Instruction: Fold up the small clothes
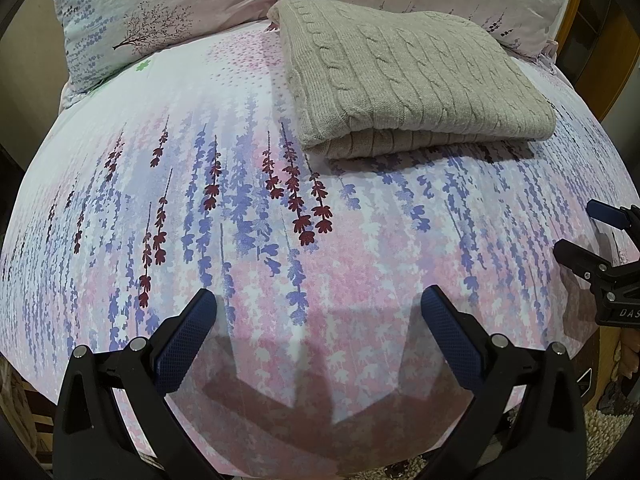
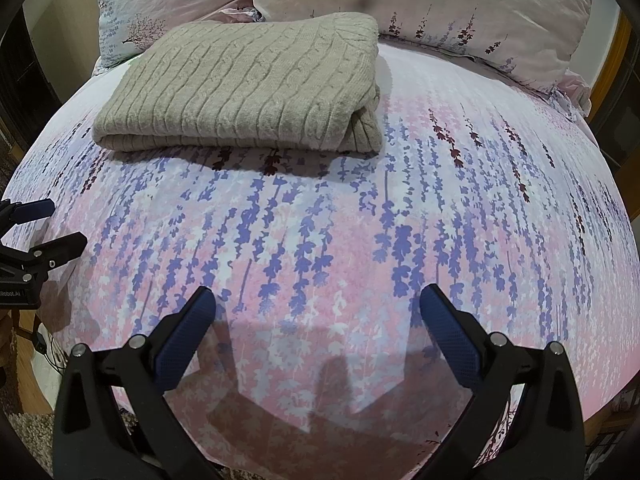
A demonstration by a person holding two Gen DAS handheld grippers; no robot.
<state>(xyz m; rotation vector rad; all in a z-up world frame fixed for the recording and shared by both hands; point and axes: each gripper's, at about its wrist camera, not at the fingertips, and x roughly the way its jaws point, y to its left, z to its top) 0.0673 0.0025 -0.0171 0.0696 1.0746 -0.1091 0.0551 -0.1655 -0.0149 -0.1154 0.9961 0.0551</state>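
Note:
A beige cable-knit sweater [image 1: 404, 80] lies folded into a thick rectangle on the floral bed sheet, near the pillows. It also shows in the right wrist view [image 2: 256, 84]. My left gripper [image 1: 318, 300] is open and empty, above the sheet well in front of the sweater. My right gripper [image 2: 318, 300] is open and empty too, at the same distance from the sweater. The right gripper shows at the right edge of the left wrist view [image 1: 588, 228], and the left gripper at the left edge of the right wrist view [image 2: 60, 220].
The bed sheet [image 1: 240, 200] is pink and lilac with flower prints. Two matching pillows [image 1: 132, 20] [image 2: 460, 4] lie at the head of the bed behind the sweater. A wooden bed frame [image 1: 616, 80] runs along the right side. A shaggy rug [image 1: 608, 420] lies below.

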